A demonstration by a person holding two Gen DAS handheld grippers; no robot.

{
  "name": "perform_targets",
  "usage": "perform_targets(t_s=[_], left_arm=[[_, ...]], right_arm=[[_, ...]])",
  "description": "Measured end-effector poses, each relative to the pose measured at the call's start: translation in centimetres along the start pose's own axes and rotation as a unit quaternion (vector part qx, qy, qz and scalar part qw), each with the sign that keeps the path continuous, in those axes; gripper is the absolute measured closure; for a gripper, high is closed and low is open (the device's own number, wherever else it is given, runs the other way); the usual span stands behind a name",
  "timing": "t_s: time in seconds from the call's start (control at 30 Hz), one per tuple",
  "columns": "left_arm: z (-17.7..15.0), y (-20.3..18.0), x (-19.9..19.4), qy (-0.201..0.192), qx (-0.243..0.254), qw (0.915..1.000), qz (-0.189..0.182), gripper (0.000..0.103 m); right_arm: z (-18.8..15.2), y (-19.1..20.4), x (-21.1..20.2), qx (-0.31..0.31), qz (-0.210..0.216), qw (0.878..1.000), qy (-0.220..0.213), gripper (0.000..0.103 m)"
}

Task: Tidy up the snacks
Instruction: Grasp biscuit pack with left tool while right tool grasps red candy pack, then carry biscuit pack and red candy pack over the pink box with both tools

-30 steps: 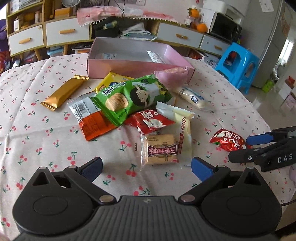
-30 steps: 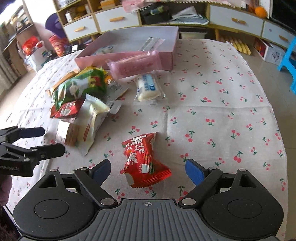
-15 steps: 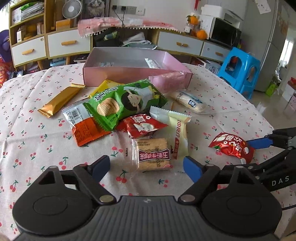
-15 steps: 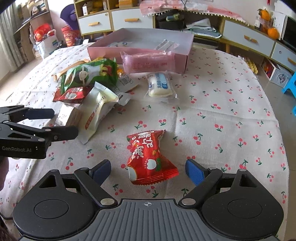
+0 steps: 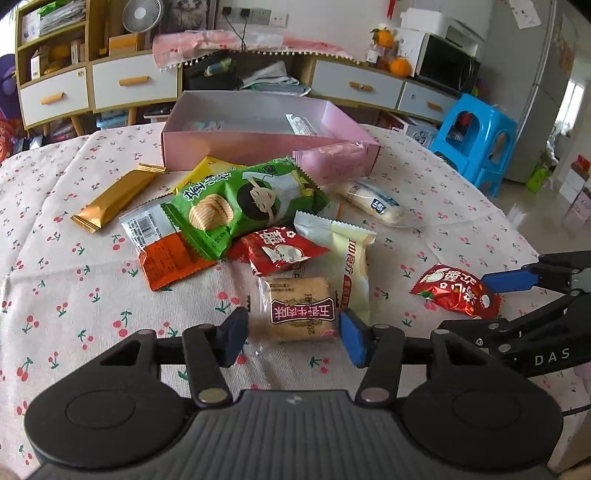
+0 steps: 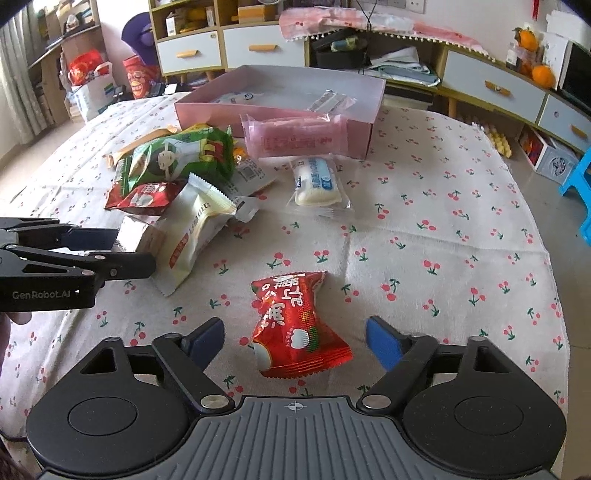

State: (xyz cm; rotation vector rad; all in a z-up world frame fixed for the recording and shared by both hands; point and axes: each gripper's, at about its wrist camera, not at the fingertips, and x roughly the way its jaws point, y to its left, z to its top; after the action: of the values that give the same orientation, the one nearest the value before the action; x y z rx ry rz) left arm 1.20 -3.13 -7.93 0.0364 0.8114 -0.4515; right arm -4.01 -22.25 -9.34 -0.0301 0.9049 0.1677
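blue plastic stool right of table | oranges beside microwave on sideboard | desk fan on shelf | cherry-print tablecloth

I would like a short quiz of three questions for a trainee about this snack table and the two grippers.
1. True or false: the pink box is empty.
2. Which snack lies between the fingers of the left gripper? A) gold bar B) biscuit pack C) green chip bag
3. What lies between the fingers of the right gripper?

Key:
1. False; a few packets lie inside.
2. B, the biscuit pack.
3. The red candy packet; the fingers have been closing, not yet touching it.
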Motion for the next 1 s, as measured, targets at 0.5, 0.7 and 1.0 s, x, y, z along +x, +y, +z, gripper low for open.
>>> perform_targets(t_s=[0.5,0.7,1.0], left_arm=[[0.2,-0.2,-0.8,0.022,-0.011,0.9993,-0.027,0.065],[0.5,-0.4,-1.3,0.032,-0.016,0.9987,-0.037,0.065],[1.8,-0.7,-1.9,0.061,-0.028,0.9967,-0.047,0.066]], right_arm=[[0.8,0.2,-0.8,0.007,0.016,1.000,-0.004,0.065],[1.4,0.1,-1.2,0.024,0.020,1.000,0.004,0.066],[2.8,-0.9,-2.1,0.081,0.032,0.996,0.013,0.066]])
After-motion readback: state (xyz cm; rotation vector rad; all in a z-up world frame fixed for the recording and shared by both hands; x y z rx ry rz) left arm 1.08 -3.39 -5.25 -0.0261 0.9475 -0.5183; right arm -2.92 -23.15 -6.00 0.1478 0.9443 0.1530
